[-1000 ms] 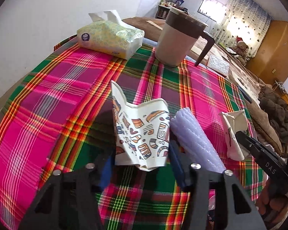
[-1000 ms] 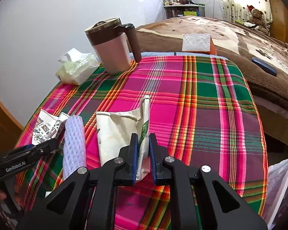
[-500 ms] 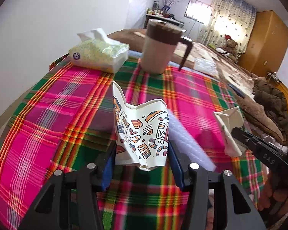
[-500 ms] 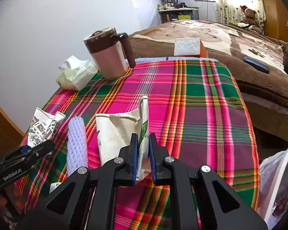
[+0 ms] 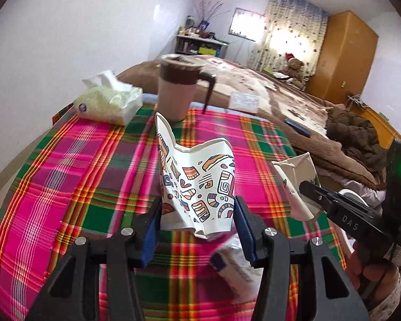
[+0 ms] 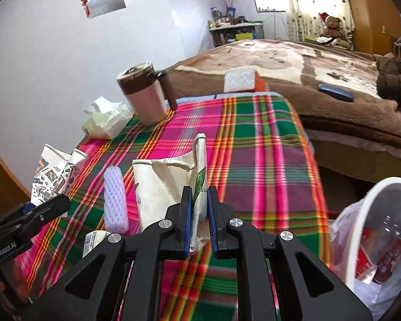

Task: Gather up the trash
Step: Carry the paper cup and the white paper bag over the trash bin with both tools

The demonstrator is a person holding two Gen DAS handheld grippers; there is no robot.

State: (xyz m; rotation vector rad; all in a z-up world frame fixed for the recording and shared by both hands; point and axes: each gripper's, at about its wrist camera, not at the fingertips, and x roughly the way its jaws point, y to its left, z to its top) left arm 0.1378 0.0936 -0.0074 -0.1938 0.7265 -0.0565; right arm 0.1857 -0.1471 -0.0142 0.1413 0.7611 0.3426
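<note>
Your left gripper (image 5: 197, 223) clamps the printed cup (image 5: 197, 187), crushed, lifted off the plaid cloth (image 5: 93, 176). Your right gripper (image 6: 200, 222) is pinched tight on the flattened white cup (image 6: 163, 187), also held above the cloth. Foam net (image 6: 115, 200) lies on the cloth between the two cups. Far end: mug (image 6: 147, 99), tissue pack (image 6: 105, 120). Lined bin (image 6: 379, 238) sits off the table's right edge, trash inside.

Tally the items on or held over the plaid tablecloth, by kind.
Crushed paper cups: 2 (patterned one, cream-white one)
White foam mesh sleeve: 1
Brown-lidded pink mug: 1
Soft tissue pack: 1
Total: 5
</note>
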